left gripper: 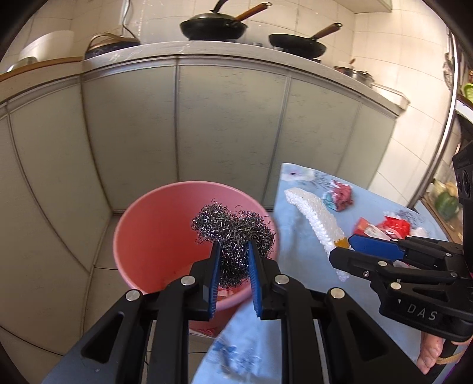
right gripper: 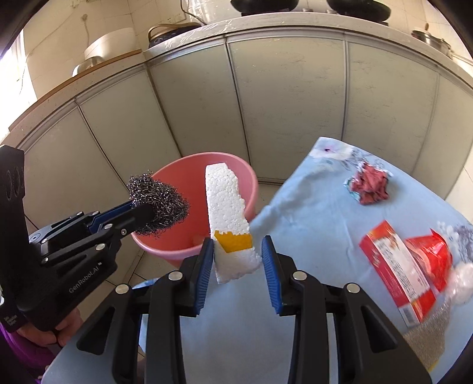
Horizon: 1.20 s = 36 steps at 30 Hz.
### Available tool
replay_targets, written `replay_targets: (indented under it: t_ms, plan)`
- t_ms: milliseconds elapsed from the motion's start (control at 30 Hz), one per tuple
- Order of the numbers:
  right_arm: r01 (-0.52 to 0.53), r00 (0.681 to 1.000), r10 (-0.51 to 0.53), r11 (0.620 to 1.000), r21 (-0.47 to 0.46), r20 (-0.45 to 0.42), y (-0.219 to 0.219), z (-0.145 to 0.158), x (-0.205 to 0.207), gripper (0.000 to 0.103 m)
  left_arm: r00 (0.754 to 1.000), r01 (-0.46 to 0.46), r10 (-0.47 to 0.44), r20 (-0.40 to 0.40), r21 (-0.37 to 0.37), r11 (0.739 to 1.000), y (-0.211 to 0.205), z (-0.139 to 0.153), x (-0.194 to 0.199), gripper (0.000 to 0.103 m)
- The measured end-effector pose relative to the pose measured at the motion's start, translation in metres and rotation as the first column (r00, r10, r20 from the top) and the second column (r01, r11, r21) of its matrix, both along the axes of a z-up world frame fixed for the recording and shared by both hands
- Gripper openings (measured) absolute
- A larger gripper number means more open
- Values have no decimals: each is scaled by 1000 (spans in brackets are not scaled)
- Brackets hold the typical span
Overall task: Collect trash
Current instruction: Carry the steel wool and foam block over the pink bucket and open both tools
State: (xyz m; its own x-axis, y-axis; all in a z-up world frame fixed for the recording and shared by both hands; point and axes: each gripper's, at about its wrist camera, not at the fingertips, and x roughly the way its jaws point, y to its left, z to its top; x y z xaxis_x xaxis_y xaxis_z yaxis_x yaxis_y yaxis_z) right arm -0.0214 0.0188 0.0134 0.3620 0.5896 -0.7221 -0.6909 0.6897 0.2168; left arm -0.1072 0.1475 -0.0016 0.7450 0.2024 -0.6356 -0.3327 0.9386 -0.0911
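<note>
Left wrist view: left tongs (left gripper: 233, 254) clamp steel wool ball (left gripper: 233, 233) above pink bucket (left gripper: 147, 236); two black pans (left gripper: 212, 28) on kitchen counter at 12 o'clock, cut off in other view. Right wrist view: right tongs (right gripper: 238, 260) grip white foam strip (right gripper: 227, 206), its far end over bucket rim; red carton (right gripper: 396, 268) on blue-clothed bench (right gripper: 295, 221) at 3 o'clock, crumpled reddish wrapper (right gripper: 369, 186) at 2 o'clock. Bucket content: only small pale-red scraps visible at bottom, unclear what.

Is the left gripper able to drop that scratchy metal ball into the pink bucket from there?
Probably yes. The left gripper holds the steel wool right over the open pink bucket, with nothing between them.
</note>
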Motion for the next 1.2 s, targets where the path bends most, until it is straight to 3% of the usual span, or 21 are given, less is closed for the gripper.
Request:
replay_targets:
  t_ms: [533, 1033, 1200]
  plan:
    - [-61, 997, 60, 998, -24, -45, 60, -20, 29, 34, 990, -127, 127, -55, 0, 992, 34, -24, 14, 18]
    - [-71, 995, 66, 995, -64, -74, 87, -42, 46, 34, 979, -181, 180, -93, 0, 984, 55, -41, 24, 18]
    - [-71, 995, 66, 995, -70, -78, 93, -47, 50, 35, 976, -193, 192, -103, 2, 981, 61, -46, 27, 24]
